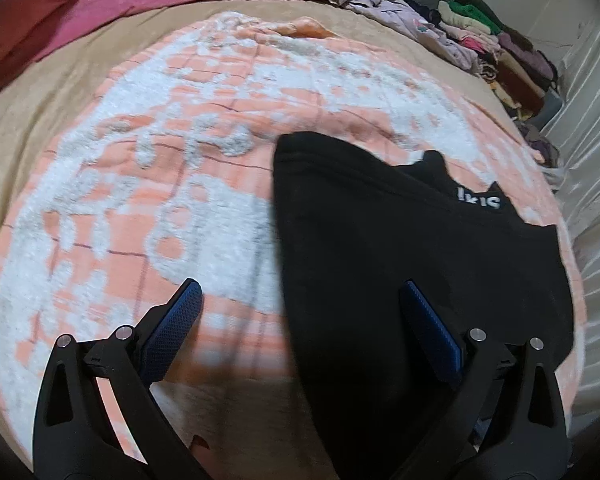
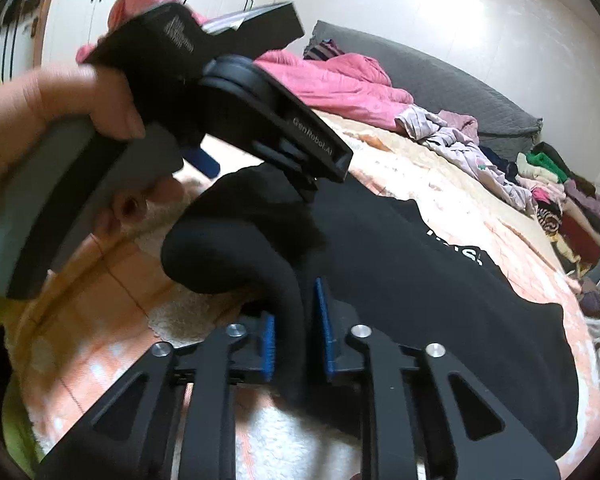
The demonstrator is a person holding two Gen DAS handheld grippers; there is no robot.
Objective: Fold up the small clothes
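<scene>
"GenRobot.AI" is printed in pale letters on the black body of the left gripper (image 2: 260, 128), seen from the right wrist camera with a hand (image 2: 56, 108) wrapped round its grey handle. White block letters run across the black garment (image 1: 400, 280) too, but they are partly folded under and cannot be read as a word.

The garment is a soft, matte knit with a stitched hem, lying on a fluffy peach and white blanket (image 1: 160, 200) spread over the bed (image 1: 40, 120). A crumpled pink duvet (image 1: 140, 0) lies at the far side, and a heap of mixed clothes (image 1: 480, 40) runs along the bed's far right edge beside the wall.

The left gripper (image 1: 300, 320) has its jaws spread wide; its blue ribbed pads (image 1: 172, 328) hang over the blanket and the near edge of the garment, and whether they touch cannot be told.

The right gripper (image 2: 296, 332) has its jaws drawn close, pinching a rolled fold of the black garment between the blue pads (image 2: 322, 320), the fold arching up ahead of them.
</scene>
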